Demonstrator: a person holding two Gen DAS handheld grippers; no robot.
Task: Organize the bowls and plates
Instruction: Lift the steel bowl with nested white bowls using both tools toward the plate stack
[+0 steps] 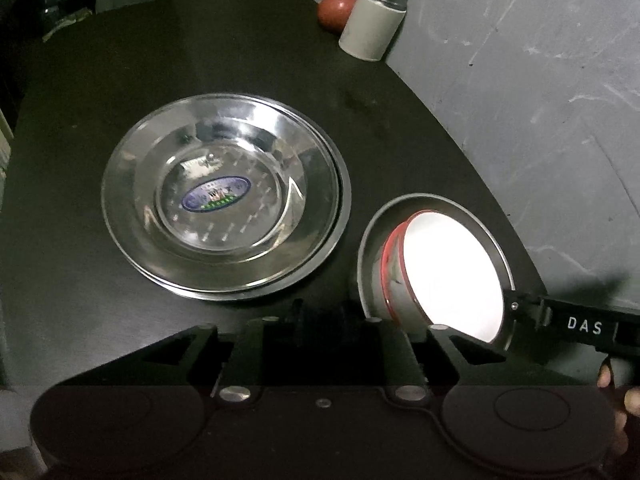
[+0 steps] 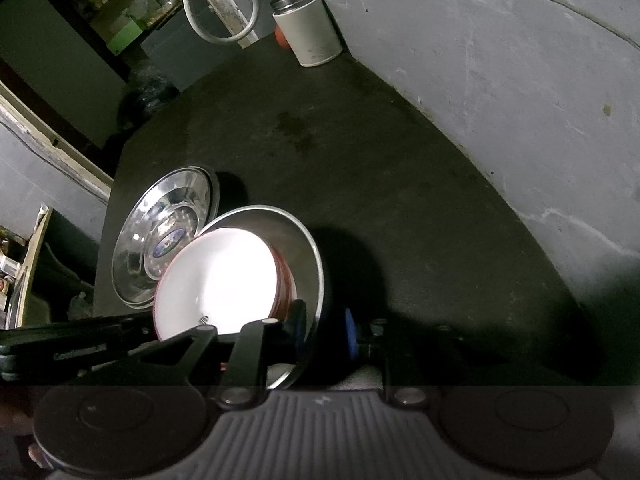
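Note:
Two nested steel plates [image 1: 132, 220] [image 2: 136, 236] lie flat on the black table [image 1: 240, 80], left of centre. To their right, a steel bowl [image 1: 440, 206] [image 2: 306, 244] stands tilted on its side. White red-rimmed bowls [image 1: 452, 272] [image 2: 216, 276] are nested inside it. My right gripper [image 1: 514, 305] [image 2: 324, 320] is shut on the steel bowl's near rim, one finger inside and one outside. My left gripper [image 1: 320, 308] [image 2: 200, 326] hovers low in front of the plates, just left of the bowls. Its pads are close together with nothing between them.
A white canister [image 1: 372, 24] [image 2: 308, 32] with a metal neck and a red ball [image 1: 336, 6] [image 2: 281, 36] stand at the table's far corner. A grey wall [image 1: 540, 100] runs along the right side. The table drops off at the left [image 2: 108, 220]. A hand [image 1: 628, 400] holds the right gripper.

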